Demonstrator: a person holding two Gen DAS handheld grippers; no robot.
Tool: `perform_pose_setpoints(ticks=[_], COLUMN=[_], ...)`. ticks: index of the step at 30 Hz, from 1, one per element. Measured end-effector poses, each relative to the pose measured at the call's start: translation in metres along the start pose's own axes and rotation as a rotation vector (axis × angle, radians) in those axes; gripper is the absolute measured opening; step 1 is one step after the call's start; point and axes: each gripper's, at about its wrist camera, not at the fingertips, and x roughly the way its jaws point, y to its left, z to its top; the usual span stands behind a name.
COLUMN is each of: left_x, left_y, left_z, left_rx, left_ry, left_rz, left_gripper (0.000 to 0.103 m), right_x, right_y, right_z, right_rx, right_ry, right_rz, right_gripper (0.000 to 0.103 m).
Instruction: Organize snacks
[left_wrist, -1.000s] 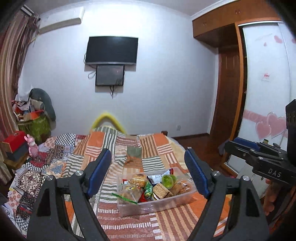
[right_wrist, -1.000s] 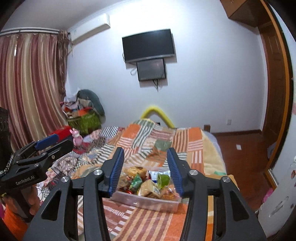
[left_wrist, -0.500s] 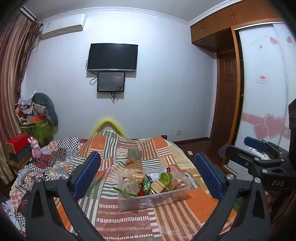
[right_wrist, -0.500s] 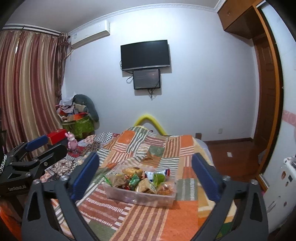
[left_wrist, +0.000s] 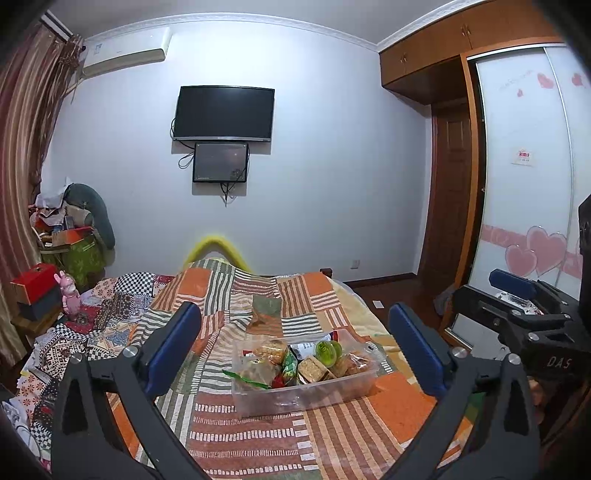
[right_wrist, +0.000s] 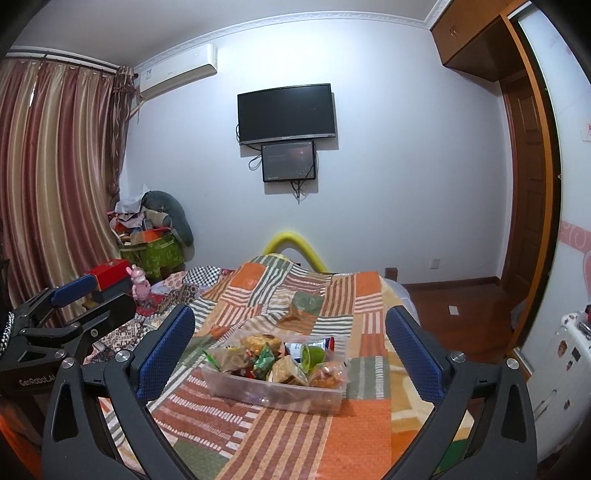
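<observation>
left wrist view: the left hand-held gripper (left_wrist: 291, 343) is spread wide and holds nothing. right wrist view: the right hand-held gripper (right_wrist: 290, 345) is spread wide too, with nothing in it.

the snacks (left_wrist: 295, 360) sit piled in a clear box (left_wrist: 314, 395) on the bed (left_wrist: 240, 435). no snack lies loose on the blanket that i can see. this could be snacks all put away, or snacks waiting to be sorted; one look cannot tell.

what could go wrong: the bed is soft, so a push on the box rim could tip it and spill the snacks. the packs are thin and crinkly, so a hard squeeze could crush the cakes inside. the pile is heaped, so pulling one pack could drag others out. the green cup (left_wrist: 324, 350) is round and could slip.

the box lies far ahead of both grippers, in the gap between their fingers, not touching.
</observation>
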Motion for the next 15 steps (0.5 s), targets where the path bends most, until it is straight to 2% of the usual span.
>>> perform_pose_setpoints(ticks=[15], left_x=[0.0002], left_y=[-0.001], left_z=[0.0003], left_rx=[0.005], left_ry=[-0.001], left_rz=[-0.008], left_gripper=[0.103], right_x=[-0.0021], right_y=[0.0017], right_z=[0.0005], right_rx=[0.0], right_ry=[-0.004], right_rz=[-0.002], right_gripper=[0.103])
